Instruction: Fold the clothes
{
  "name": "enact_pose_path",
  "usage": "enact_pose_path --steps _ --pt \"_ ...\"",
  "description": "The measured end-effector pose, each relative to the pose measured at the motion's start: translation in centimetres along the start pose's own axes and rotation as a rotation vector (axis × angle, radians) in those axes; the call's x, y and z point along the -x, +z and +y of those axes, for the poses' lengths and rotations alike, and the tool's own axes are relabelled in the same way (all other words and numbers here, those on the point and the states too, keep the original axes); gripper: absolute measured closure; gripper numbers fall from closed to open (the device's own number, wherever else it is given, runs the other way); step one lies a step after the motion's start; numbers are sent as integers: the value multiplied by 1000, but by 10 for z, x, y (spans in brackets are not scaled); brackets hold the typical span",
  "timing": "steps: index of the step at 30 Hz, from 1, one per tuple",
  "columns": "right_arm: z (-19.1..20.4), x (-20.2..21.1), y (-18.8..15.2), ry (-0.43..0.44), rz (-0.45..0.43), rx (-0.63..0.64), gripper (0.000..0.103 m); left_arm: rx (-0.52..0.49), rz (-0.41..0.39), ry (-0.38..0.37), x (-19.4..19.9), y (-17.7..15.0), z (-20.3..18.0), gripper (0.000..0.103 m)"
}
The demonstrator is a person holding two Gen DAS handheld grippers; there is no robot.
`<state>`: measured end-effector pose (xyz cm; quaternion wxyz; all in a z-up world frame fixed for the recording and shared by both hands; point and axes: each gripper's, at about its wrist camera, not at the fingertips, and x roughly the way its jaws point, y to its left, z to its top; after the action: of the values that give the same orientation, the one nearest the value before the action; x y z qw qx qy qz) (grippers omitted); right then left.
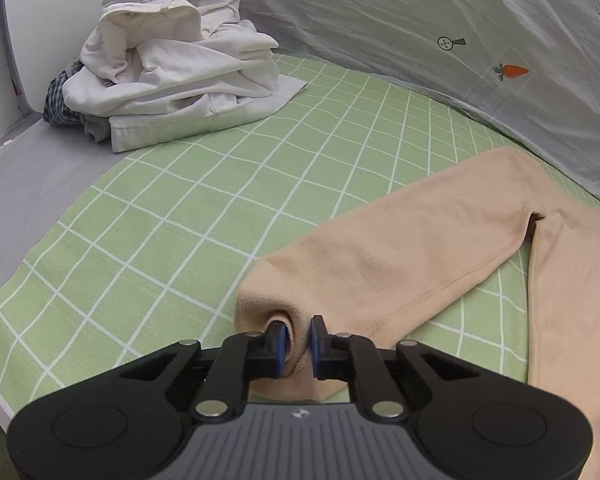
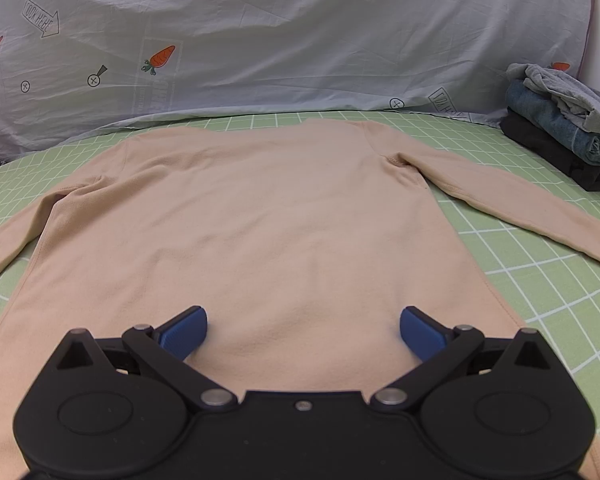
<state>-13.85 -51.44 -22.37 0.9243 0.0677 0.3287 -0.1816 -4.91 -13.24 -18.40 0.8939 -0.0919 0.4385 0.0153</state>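
Observation:
A beige long-sleeved top (image 2: 268, 216) lies flat on the green checked sheet (image 2: 540, 280), both sleeves spread out to the sides. My left gripper (image 1: 298, 340) is shut on the cuff of the left sleeve (image 1: 380, 256), one finger inside the cuff opening. My right gripper (image 2: 303, 330) is open and empty, hovering over the lower middle of the top's body, near the hem.
A pile of unfolded white and checked clothes (image 1: 172, 64) sits at the far left of the bed. A stack of folded dark and denim clothes (image 2: 564, 128) sits at the far right. A grey carrot-print quilt (image 2: 280, 40) runs along the back.

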Motion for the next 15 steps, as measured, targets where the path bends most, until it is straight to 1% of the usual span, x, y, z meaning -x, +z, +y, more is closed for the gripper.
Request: enact_pose_path --steps 2,6,8,9,10,11,12,13,14,15 --pt "0 0 0 1 0 -1 0 18 -9 -83 -3 10 -15 90" --pt "0 -1 0 0 0 -1 0 -78 -34 -259 3 26 -70 90" --pt "0 -1 1 0 1 -2 0 -110 -57 -408 17 28 -97 90" --pt "0 -1 1 0 1 -2 0 -134 -63 -465 23 27 -111 84" --pt "0 -1 1 1 1 -2 0 -169 -68 -496 29 23 -125 80" --pt "0 -1 1 1 1 -2 0 -205 -71 -493 32 19 -137 63" --pt "-1 -1 1 1 1 -2 0 -239 -71 -478 32 12 -145 36" --pt "-1 -1 1 1 1 -1 0 -269 -66 -458 30 6 -151 25" --pt "-1 -1 1 2 1 -1 0 -290 -57 -439 28 0 -155 22" --pt "-1 -1 1 2 2 -1 0 -295 -39 -422 25 -4 -155 22"
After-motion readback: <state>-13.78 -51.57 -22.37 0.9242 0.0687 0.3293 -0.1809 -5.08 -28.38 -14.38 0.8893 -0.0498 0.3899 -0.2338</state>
